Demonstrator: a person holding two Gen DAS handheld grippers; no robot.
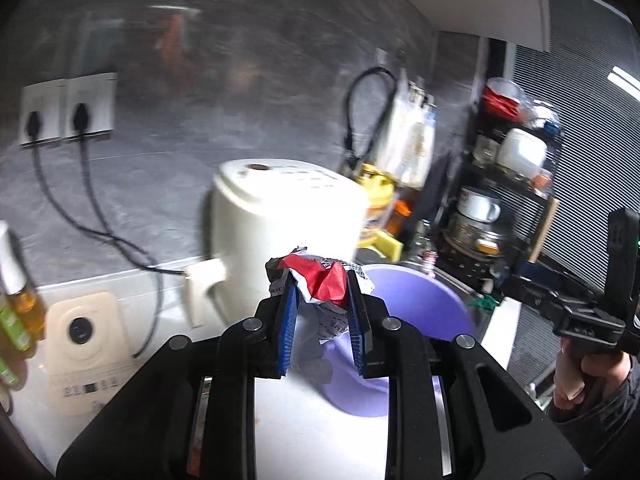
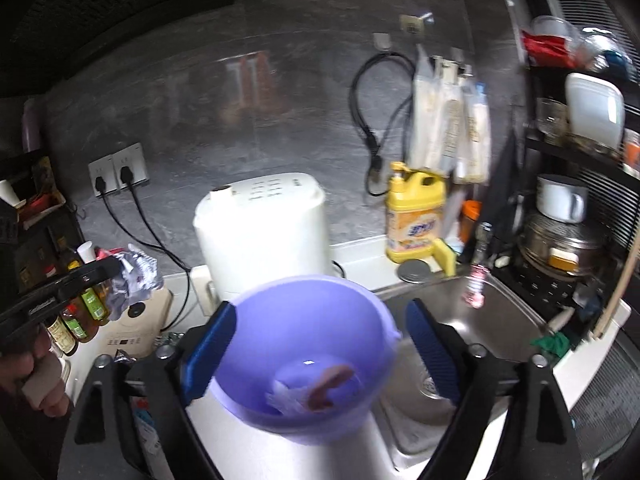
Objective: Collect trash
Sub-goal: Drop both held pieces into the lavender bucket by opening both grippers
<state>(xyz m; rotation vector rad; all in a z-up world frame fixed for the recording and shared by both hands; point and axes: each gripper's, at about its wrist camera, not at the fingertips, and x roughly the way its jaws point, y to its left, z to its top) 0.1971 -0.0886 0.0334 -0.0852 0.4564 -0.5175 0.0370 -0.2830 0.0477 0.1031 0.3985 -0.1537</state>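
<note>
My left gripper point(image 1: 320, 292) is shut on a crumpled red, white and silver wrapper point(image 1: 320, 284) and holds it in the air beside the near-left rim of a purple plastic bowl point(image 1: 416, 300). In the right wrist view the same wrapper point(image 2: 132, 276) hangs at the left, left of the bowl. My right gripper point(image 2: 320, 344) is open, its blue pads on either side of the purple bowl point(image 2: 304, 328) without touching it. The bowl holds a pink scrap point(image 2: 332, 384) and a bit of white paper.
A white appliance point(image 2: 260, 228) stands behind the bowl. A steel sink point(image 2: 460, 320) lies to the right, with yellow dish soap point(image 2: 414, 216) behind it and a black rack of dishes point(image 2: 568, 208) at far right. Sauce bottles point(image 2: 80, 316) and a cream scale point(image 1: 86, 344) sit at left.
</note>
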